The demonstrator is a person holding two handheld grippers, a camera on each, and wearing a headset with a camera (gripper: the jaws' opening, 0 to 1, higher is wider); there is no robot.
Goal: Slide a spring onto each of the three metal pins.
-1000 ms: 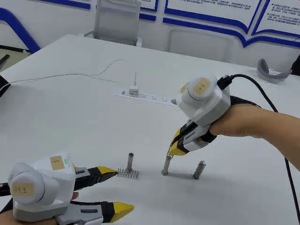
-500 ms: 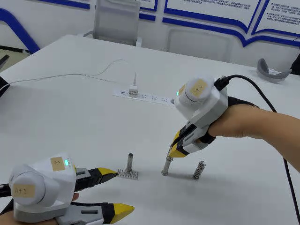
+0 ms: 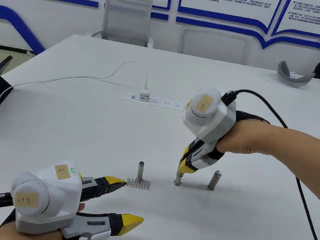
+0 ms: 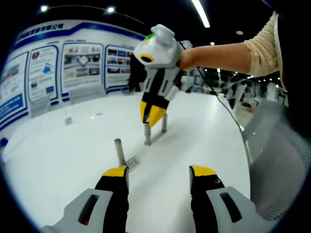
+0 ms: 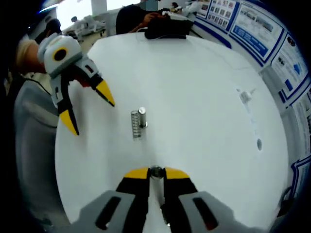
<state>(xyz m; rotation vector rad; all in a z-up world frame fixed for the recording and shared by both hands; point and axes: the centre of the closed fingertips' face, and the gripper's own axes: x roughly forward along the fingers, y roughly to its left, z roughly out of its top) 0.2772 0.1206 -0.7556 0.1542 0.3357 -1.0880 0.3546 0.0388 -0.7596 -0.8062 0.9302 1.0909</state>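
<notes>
Three metal pins stand in a row on the white table [image 3: 75,125]. The left pin [image 3: 140,170] is bare, and a loose spring [image 3: 137,183] lies at its foot. My right gripper [image 3: 184,168] is shut on a spring at the top of the middle pin [image 3: 177,179]; that pin's tip [image 5: 156,171] shows between the yellow jaws. The right pin [image 3: 214,180] carries a spring. My left gripper [image 3: 127,202] hovers open near the front edge, left of the bare pin [image 4: 119,151] and the loose spring [image 4: 132,162], holding nothing.
A white power strip [image 3: 152,101] with a plug and a thin cable lies behind the pins. A grey chair [image 3: 127,20] stands beyond the table. A grey curved object [image 3: 290,74] rests at the far right. A black cable [image 3: 280,120] trails from the right gripper.
My right gripper has sunk a little along the middle pin with the spring. The left gripper has stayed where it was. The head camera shifted slightly.
</notes>
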